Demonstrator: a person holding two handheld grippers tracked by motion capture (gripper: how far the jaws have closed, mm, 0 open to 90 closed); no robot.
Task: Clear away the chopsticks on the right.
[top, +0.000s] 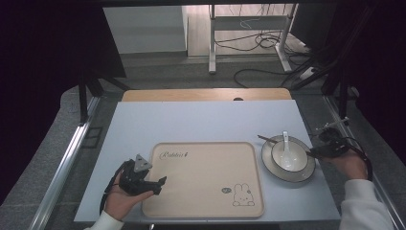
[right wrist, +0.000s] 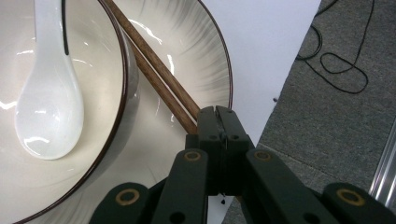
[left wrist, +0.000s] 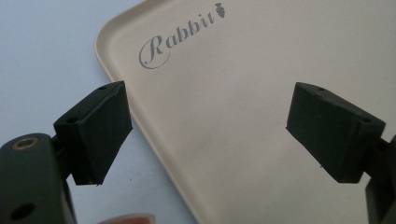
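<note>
Chopsticks (right wrist: 154, 70), dark brown wood, sit clamped in the right gripper (right wrist: 217, 114) across the white plate (right wrist: 205, 56); nothing on the beige tray (left wrist: 243, 154) yet, left gripper (left wrist: 208, 133) jaws wide apart.

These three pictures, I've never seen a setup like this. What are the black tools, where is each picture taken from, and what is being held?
A person sits at a table with a hand-held two-jaw gripper in each hand. The high view looks down from above. The left gripper hangs open over the beige tray; its own camera looks along its jaws. The right gripper is shut on the brown chopsticks, which lie across a plate beside a bowl holding a white spoon.
</note>
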